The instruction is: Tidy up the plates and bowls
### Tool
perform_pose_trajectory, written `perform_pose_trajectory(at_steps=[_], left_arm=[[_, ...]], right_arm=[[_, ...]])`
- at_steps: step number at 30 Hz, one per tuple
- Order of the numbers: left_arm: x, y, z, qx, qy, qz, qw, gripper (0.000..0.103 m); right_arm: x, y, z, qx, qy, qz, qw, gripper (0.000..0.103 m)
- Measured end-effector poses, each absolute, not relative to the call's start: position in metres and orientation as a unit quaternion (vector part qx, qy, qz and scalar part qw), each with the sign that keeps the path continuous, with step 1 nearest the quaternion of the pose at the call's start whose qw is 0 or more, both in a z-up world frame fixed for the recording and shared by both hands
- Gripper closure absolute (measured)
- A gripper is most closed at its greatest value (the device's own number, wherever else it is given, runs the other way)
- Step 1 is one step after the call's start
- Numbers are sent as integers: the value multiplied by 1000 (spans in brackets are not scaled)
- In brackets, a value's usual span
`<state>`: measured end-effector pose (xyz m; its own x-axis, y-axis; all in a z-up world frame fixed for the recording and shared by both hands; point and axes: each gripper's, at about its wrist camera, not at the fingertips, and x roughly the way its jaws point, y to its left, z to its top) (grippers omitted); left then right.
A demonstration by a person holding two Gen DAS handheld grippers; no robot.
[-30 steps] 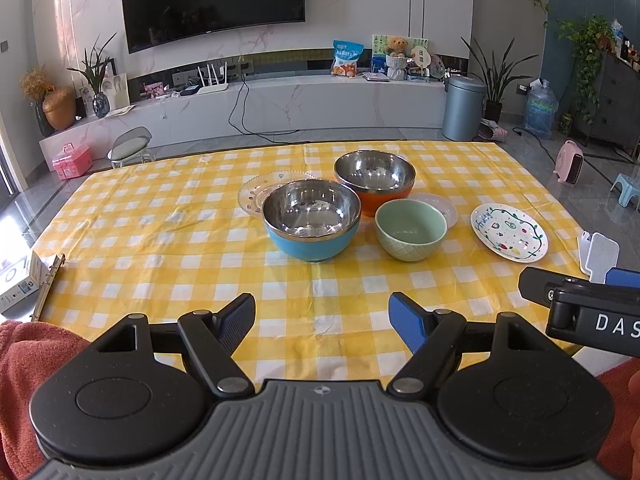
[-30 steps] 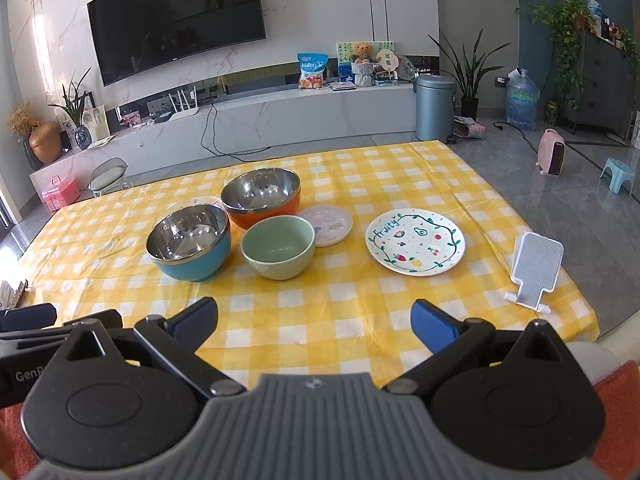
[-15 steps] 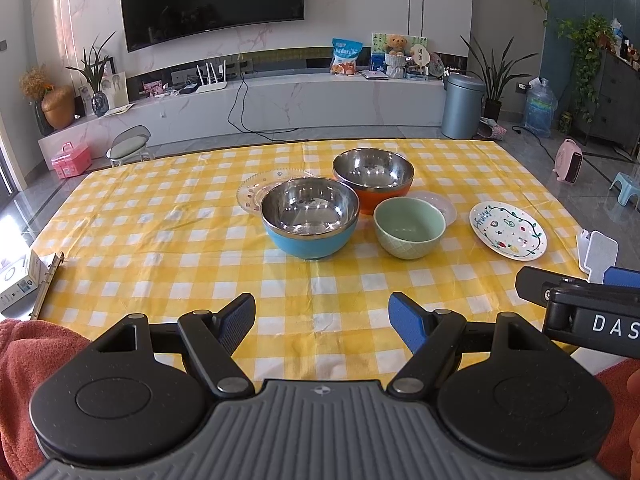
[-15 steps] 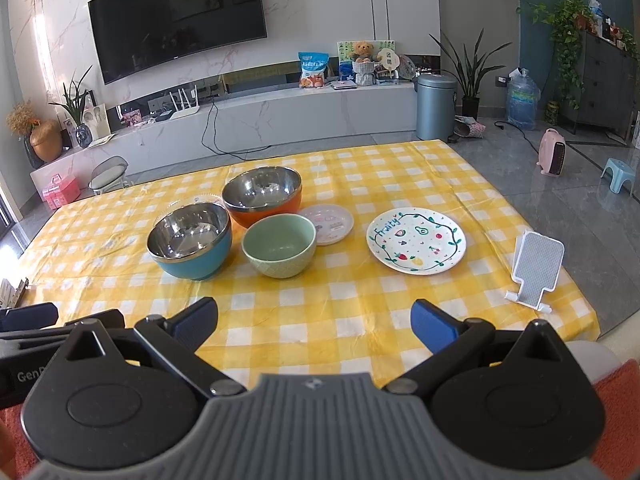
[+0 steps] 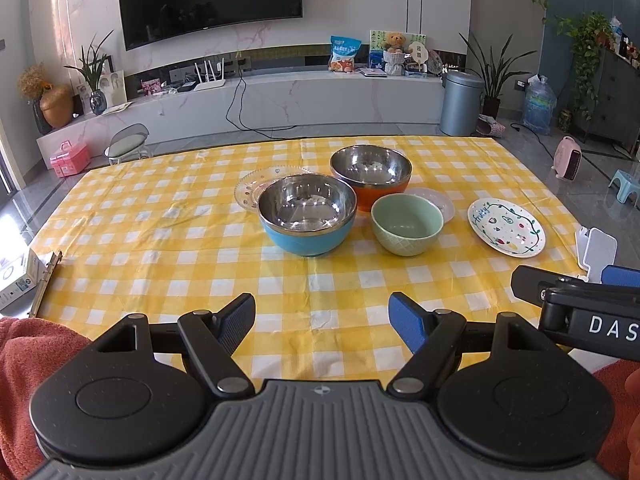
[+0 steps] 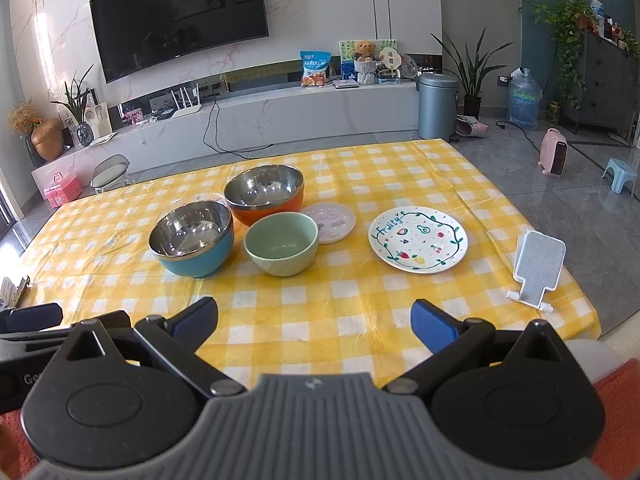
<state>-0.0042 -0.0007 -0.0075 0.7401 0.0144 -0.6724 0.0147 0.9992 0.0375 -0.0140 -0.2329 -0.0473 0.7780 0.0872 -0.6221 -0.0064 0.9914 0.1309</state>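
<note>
On the yellow checked tablecloth (image 5: 160,240) stand a blue steel-lined bowl (image 5: 307,216) (image 6: 192,238), an orange steel-lined bowl (image 5: 371,174) (image 6: 264,194) and a green ceramic bowl (image 5: 407,224) (image 6: 281,243). A clear glass plate (image 5: 250,188) lies behind the blue bowl. A small pale plate (image 5: 438,202) (image 6: 332,222) and a white fruit-painted plate (image 5: 506,227) (image 6: 418,238) lie to the right. My left gripper (image 5: 322,318) and right gripper (image 6: 314,322) are open and empty, above the table's near edge, well short of the dishes.
A white phone stand (image 6: 538,270) stands at the table's right front corner. A box and a binder clip strip (image 5: 24,280) lie at the left edge. The right gripper's body (image 5: 580,308) shows at the right of the left wrist view.
Both views have shifted very slightly; the dishes have not moved and both grippers stay open.
</note>
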Motion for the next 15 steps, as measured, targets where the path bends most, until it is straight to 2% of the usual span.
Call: perform_pose_trajectory(at_steps=[15], left_arm=[[-4,-2,-8,21,362,-1,932,14]], right_arm=[[-14,-232,-48,60,334,25,940,3]])
